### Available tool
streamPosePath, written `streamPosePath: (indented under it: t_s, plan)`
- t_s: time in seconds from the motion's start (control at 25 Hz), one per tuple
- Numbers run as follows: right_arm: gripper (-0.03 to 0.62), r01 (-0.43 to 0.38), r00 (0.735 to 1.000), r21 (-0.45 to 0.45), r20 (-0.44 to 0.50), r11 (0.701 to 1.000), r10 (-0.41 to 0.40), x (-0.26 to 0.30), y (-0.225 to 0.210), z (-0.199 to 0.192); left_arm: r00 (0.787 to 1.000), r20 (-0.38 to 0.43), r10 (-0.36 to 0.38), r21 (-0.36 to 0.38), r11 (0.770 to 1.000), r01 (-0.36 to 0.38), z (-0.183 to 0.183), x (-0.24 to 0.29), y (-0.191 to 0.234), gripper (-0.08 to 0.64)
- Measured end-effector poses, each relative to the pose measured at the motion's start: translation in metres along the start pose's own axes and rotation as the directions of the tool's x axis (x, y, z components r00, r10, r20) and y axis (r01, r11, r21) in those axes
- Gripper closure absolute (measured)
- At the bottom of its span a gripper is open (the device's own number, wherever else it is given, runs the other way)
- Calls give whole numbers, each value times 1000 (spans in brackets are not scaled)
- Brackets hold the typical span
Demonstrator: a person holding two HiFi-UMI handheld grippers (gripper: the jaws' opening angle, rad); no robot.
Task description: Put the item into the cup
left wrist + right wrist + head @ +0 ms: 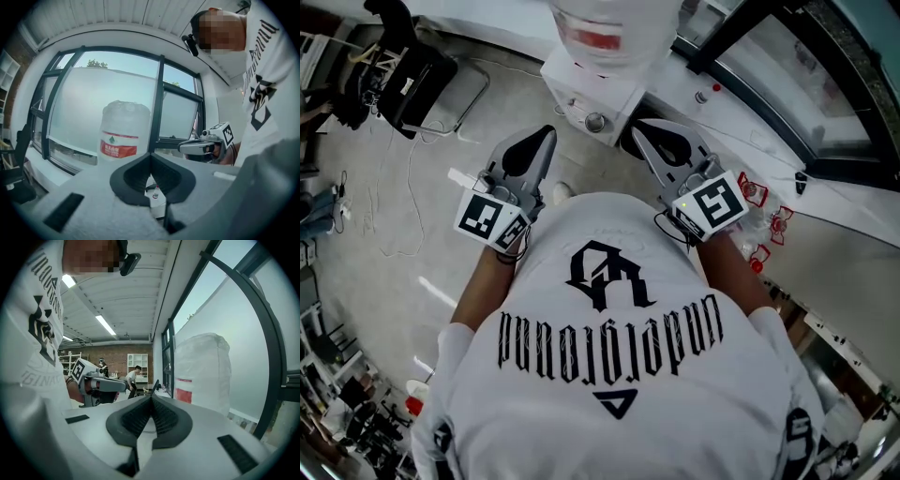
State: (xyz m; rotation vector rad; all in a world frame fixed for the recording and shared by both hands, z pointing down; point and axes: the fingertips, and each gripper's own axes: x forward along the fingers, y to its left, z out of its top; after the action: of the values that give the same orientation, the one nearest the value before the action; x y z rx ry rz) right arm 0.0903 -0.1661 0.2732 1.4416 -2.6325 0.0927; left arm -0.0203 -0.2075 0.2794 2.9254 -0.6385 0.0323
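No cup and no item to go into one shows in any view. A person in a white printed T-shirt (pixel 609 356) holds both grippers up in front of the chest. My left gripper (pixel 546 136) is shut, its dark pads meeting with nothing between them (pixel 151 155). My right gripper (pixel 640 129) is likewise shut and empty (pixel 151 397). Both point toward a water dispenser (pixel 591 103) that carries a big clear bottle with a red label (pixel 124 133) (pixel 201 376). Each gripper view shows the other gripper off to the side.
A white window ledge (pixel 825 202) with dark window frames runs along the right. Clear packets with red print (pixel 769 220) lie on it. A black chair with gear (pixel 412 75) and loose cables stand on the grey floor at the left. People work far back in the room (pixel 133 378).
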Motion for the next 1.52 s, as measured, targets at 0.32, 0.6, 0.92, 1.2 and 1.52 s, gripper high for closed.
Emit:
streamPosePath:
  t_s: [0.32,0.6,0.92,1.2,1.52]
  plan:
    - [577,-50,999,14,-2,999,50,-30,-14,-7,998,-6,63,-1,998,-63,-3,0,-27,548]
    - [578,-156,988,50,-14,987,157,-63,-13,-23,987,-29,157,-29,987,-158,-22,-5,-72,548]
    - [577,-215,976,72,-5,974,216,-75,5,-31,976,-77,206,-30,978,-209,-35,-32,-98,548]
    - [577,-189,982,69,7,979,189,-81,31,-26,982,-75,171,-22,985,-173,-34,-54,-107,548]
    - [577,-153,988,49,1,987,153,-73,87,-18,989,-42,141,-13,990,-142,-28,-112,-102,548]
